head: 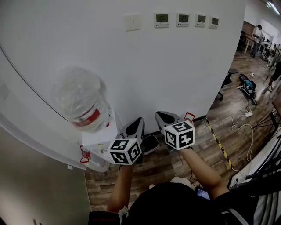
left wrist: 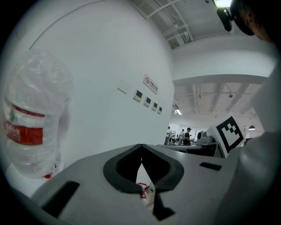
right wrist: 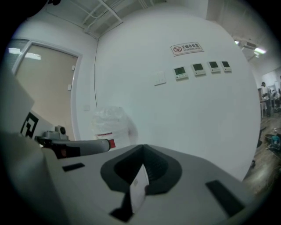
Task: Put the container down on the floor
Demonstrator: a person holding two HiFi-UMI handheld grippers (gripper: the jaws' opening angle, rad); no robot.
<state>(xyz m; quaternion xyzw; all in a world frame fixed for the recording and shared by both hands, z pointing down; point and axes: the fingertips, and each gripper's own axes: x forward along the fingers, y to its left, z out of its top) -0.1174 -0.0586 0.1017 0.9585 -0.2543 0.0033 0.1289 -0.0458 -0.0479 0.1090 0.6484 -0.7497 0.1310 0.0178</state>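
Cool, even ceiling light floods the white wall (head: 184, 70) ahead of my grippers. It leaves only a faint grey shadow beside the plastic-wrapped container (head: 83, 103), up and left of my left gripper (head: 135, 126). The head view is sharp at its centre but bows straight lines toward its edges. Both gripper views sit inside round, black fisheye vignettes. From my left gripper, a ceiling lamp (left wrist: 218, 3) glares high to the right, and the container's wrap looks washed pale and soft. The view from my right gripper (right wrist: 142, 150) is dimmer, grey-blue and softer. In each, the gripper's own near body is shaded and out of focus.
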